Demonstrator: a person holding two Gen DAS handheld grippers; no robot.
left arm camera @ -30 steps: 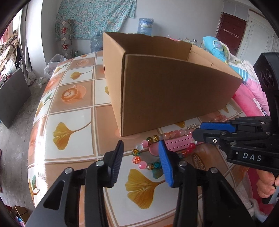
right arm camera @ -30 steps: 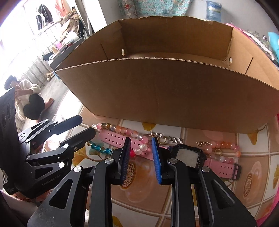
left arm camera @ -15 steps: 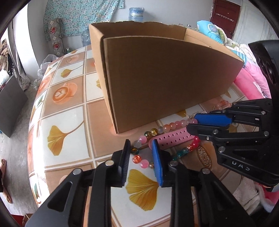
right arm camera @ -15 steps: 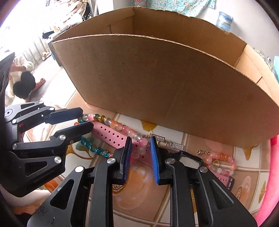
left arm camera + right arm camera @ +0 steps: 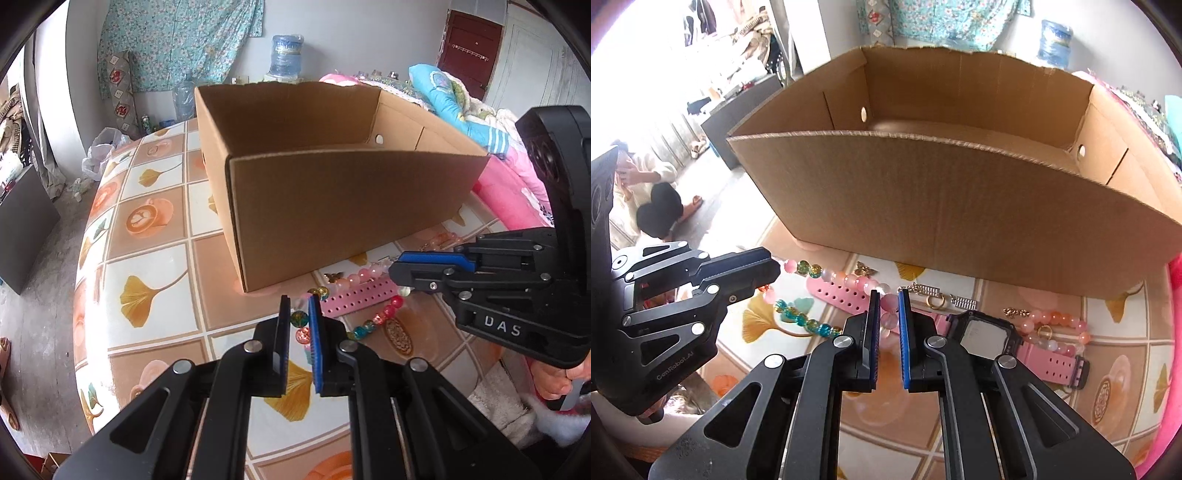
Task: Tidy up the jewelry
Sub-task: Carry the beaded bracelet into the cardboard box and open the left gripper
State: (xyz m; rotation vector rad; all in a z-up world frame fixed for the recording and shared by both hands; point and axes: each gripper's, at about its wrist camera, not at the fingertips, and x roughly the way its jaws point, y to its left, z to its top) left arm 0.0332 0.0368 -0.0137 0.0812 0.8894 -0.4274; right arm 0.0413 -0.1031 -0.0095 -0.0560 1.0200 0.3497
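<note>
An open brown cardboard box (image 5: 332,206) stood on the tiled surface with ginkgo-leaf and coffee-cup prints (image 5: 147,229), its near wall running just behind the jewelry. In the narrow strip between that wall and the surface's front lay a long necklace of pink, peach and glassy multicoloured beads (image 5: 849,278), a pink perforated watch strap (image 5: 842,293) joined to a black square-faced watch (image 5: 984,332), a short peach bead bracelet with a gold ring (image 5: 1054,321), and small gold and silver clasps (image 5: 932,293).

The left claw (image 5: 299,306) had its fingers drawn close together around the necklace's end beads near the box's front corner; whether the pads actually pressed the beads could not be told. The right claw (image 5: 888,301) stood likewise nearly closed about pale pink beads midway along the same strand, just left of the watch face.

To the left of the box the surface lay bare up to its rounded edge, with floor beyond. On the right, a pink-covered bed (image 5: 509,192) crowded the surface's rim.
</note>
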